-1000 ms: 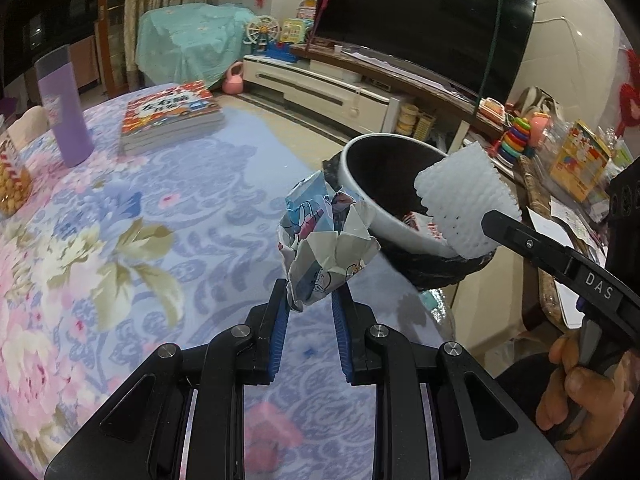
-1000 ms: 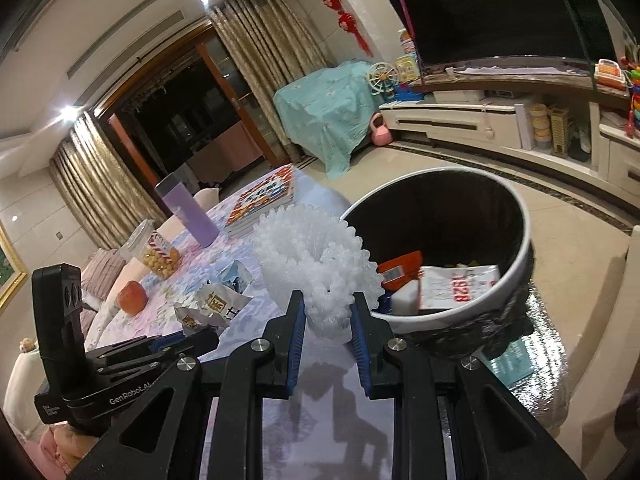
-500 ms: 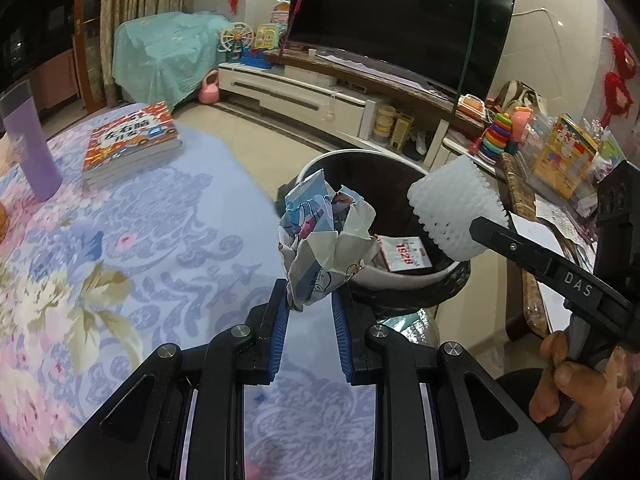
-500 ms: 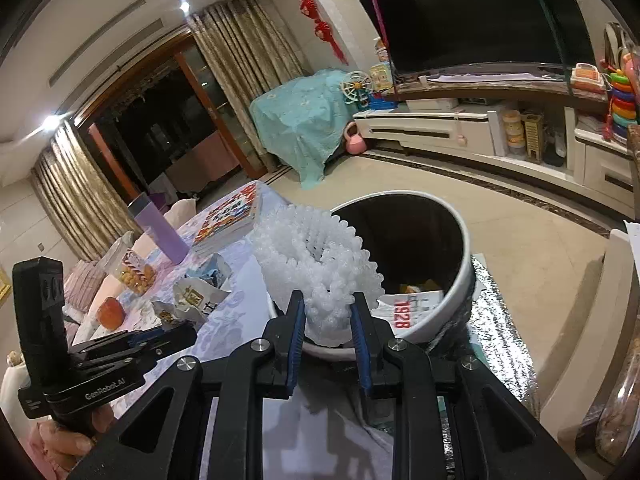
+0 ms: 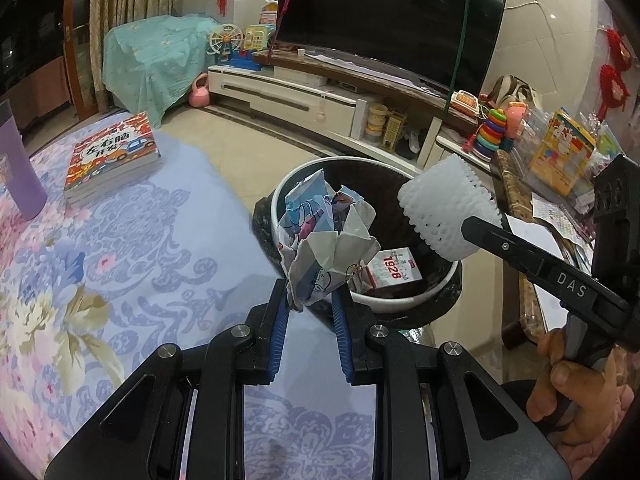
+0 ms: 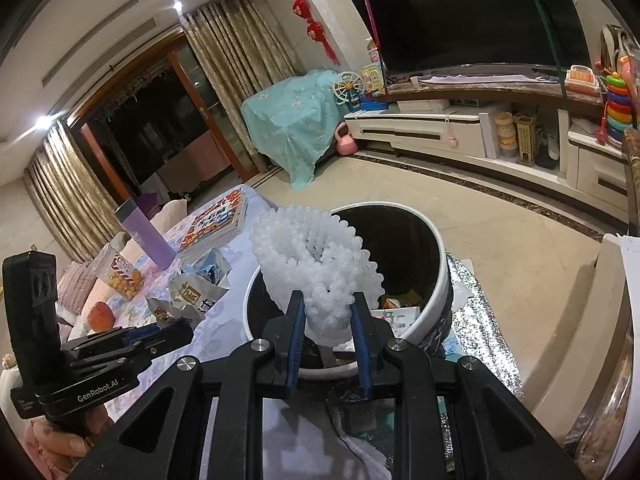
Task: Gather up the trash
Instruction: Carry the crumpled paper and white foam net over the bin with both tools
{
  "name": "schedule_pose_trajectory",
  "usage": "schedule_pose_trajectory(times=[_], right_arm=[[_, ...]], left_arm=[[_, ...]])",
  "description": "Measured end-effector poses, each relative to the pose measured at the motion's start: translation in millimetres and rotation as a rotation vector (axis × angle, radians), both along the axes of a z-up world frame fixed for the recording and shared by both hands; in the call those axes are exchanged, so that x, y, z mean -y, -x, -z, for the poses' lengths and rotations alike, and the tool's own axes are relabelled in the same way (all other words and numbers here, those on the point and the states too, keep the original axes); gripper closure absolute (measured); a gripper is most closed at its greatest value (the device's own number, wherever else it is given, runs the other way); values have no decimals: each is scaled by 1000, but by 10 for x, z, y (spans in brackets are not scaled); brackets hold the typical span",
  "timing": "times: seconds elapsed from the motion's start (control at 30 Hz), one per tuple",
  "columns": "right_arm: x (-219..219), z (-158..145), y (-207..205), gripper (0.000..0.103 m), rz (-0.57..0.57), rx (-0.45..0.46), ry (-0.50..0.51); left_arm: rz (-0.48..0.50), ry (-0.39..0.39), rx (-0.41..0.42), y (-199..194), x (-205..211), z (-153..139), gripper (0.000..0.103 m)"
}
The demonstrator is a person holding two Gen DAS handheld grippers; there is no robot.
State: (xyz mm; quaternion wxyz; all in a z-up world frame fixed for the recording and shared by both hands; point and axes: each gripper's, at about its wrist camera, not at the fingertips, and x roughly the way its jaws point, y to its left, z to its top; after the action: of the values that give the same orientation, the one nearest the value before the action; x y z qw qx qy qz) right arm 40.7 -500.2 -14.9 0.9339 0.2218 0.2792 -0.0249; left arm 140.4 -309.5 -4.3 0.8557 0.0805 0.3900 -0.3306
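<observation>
Left wrist view takes in the round table (image 5: 132,240) under its blue and pink floral cloth, which fills the lower left. Beyond the table's edge stands the trash bin (image 5: 280,216), white-rimmed, dark inside and lined with a black bag, with a carton printed 1928 (image 5: 394,272) lying at the bottom. On the far part of the cloth rest a stack of books (image 5: 112,160) and, near it at the left edge, a purple bottle (image 5: 18,172).

The left gripper (image 5: 310,300) has its blue pads nearly together, pinching the lower end of a crumpled wrapper (image 5: 324,240) printed with cartoon figures; the wrapper stands up in front of the bin's near rim. To the right, the right gripper's black finger reaches in with the white foam net (image 5: 444,212) held over the bin's right side, and a hand (image 5: 568,384) grips its handle.

From the right wrist, the right gripper (image 6: 328,320) is likewise almost closed, its pads squeezing the base of the foam net above the bin's near rim. The left gripper appears at lower left there, with the wrapper at its tip over the cloth.
</observation>
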Motion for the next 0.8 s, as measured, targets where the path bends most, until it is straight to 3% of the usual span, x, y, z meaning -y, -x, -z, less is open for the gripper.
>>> schedule_pose_trajectory(times=[0.8], right_arm=[[106, -24, -159, 80, 12, -59, 34]], left_arm=[[48, -36, -4, -155, 421, 50, 82]])
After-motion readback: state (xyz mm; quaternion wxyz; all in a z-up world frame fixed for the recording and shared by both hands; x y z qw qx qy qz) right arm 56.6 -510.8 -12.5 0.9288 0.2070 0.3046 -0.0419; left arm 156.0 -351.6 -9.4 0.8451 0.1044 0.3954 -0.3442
